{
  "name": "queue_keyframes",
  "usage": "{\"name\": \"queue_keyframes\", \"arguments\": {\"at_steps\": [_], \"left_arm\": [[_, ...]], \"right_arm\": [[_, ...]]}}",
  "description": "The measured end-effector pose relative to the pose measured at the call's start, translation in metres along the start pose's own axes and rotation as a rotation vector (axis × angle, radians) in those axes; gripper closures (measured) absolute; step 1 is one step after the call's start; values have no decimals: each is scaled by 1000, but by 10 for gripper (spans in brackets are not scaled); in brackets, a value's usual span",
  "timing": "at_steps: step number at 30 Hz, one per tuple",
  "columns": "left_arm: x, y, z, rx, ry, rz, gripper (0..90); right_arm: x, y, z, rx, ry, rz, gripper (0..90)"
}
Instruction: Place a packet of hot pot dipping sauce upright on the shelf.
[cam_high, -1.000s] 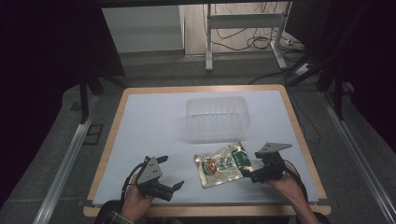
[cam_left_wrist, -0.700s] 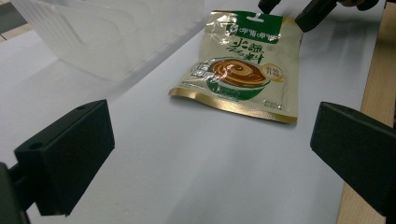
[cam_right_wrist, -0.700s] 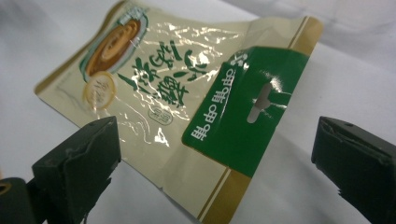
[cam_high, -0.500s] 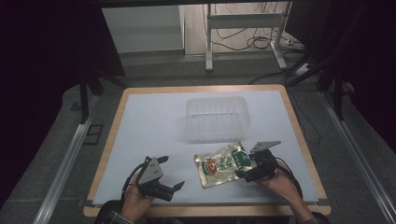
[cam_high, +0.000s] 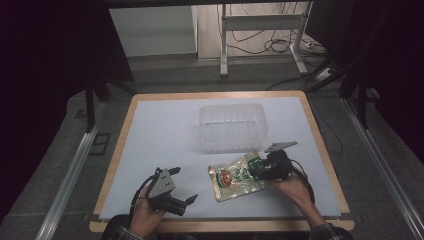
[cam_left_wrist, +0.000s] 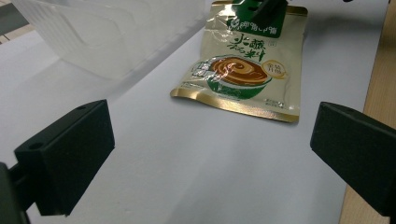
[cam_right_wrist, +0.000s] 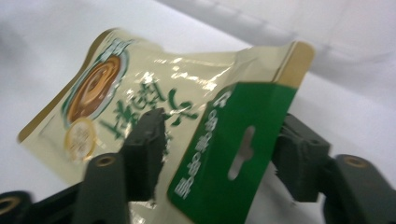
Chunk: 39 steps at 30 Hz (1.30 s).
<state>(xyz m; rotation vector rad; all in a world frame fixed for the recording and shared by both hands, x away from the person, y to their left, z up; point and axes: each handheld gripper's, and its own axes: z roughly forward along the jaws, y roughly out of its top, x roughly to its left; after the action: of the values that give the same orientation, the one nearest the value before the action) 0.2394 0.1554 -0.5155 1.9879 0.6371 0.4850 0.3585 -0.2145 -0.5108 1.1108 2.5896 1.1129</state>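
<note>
A gold and green sauce pouch (cam_high: 231, 179) lies on the white tabletop at front centre, its green header end towards the right. My right gripper (cam_high: 257, 169) is at that header. In the right gripper view the green header (cam_right_wrist: 233, 154) stands raised and slanted between the jaws, one jaw in front of the printed face and one behind, with a gap left, so the gripper (cam_right_wrist: 219, 140) is open. My left gripper (cam_high: 184, 185) is held open at front left, well short of the pouch (cam_left_wrist: 243, 70), with nothing between its jaws (cam_left_wrist: 210, 140).
A clear ribbed plastic container (cam_high: 231, 127) stands just behind the pouch, near the table's middle; it also shows at upper left in the left gripper view (cam_left_wrist: 107, 32). The wooden table rim (cam_high: 320, 145) runs close to the right hand. Metal rails flank the table.
My right gripper has moved left from beside the pouch onto its header end, and that end has lifted off the table. The left gripper has stayed put.
</note>
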Motion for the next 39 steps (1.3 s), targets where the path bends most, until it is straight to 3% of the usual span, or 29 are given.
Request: {"name": "queue_keyframes", "arguments": {"at_steps": [8,14,15,16,17,23,29,35,39], "left_arm": [[0,0,0,2,0,2,0],[0,0,0,2,1,3,0],[0,0,0,2,1,3,0],[0,0,0,4,0,4,0],[0,0,0,4,0,4,0],[0,0,0,5,0,7,0],[-1,0,0,6,-1,8,0],[-1,0,0,4,0,8,0],[0,0,0,3,0,8,0]], "right_arm": [[1,14,7,-5,-49,2,556],[8,19,14,24,-89,-14,765],[8,19,14,24,-89,-14,765],[11,19,15,47,-133,-20,836],[12,19,16,51,-142,-19,855],[15,19,15,56,-142,-21,874],[15,18,12,103,-121,-10,831],[17,20,8,88,-115,12,891],[15,22,1,49,-72,41,891]]}}
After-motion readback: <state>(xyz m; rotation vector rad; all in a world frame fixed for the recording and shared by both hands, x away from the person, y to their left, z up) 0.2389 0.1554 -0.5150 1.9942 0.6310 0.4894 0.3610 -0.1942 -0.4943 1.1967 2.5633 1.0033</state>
